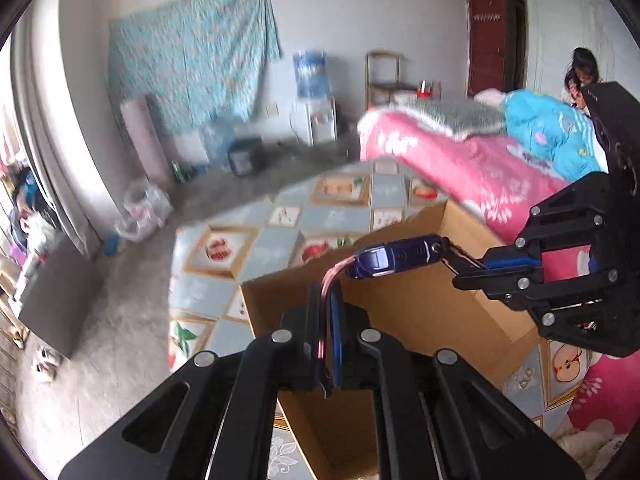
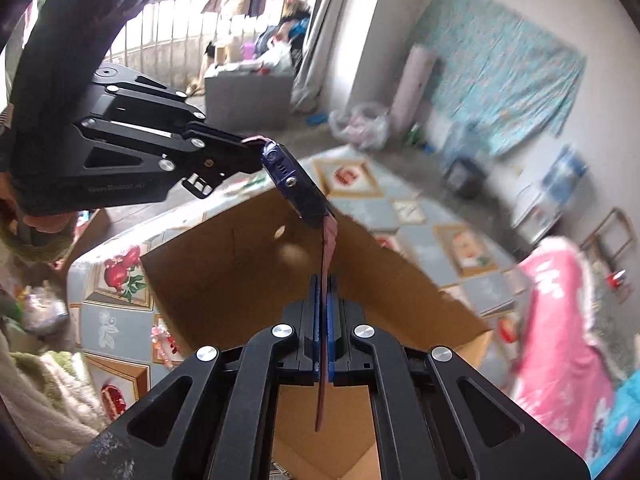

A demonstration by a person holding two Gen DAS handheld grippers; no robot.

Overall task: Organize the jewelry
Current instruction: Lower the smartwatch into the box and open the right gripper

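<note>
While clamped on opposite pink strap ends, left gripper [image 1: 330,344] and right gripper [image 2: 323,334] suspending blue watch [image 1: 394,258] over open cardboard box [image 1: 404,308] on patterned table [image 1: 248,240]; not yet stowed, beaded trinket [image 2: 164,342] left beside box.
</note>
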